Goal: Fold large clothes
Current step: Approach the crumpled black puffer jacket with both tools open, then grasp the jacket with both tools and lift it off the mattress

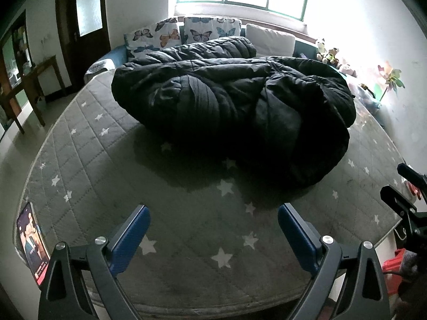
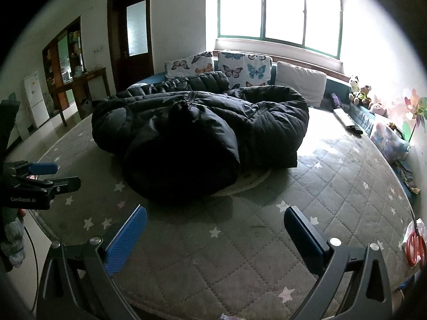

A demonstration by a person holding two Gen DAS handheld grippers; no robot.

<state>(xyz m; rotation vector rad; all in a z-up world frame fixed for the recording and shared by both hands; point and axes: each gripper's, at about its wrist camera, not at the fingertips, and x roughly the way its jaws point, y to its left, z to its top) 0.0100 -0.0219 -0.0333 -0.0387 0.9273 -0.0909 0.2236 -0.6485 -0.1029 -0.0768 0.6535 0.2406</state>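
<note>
A large black puffer coat lies crumpled in a heap on the grey quilted star-pattern mattress. It also shows in the right wrist view, on the same mattress. My left gripper is open and empty, held above the mattress's near edge, short of the coat. My right gripper is open and empty, also over the near edge, apart from the coat. The left gripper shows at the left of the right wrist view, and the right gripper at the right edge of the left wrist view.
Butterfly pillows and a white pillow stand behind the coat under the window. A phone lies on the mattress's near left corner. Stuffed toys and a remote line the right side. A wooden table stands left.
</note>
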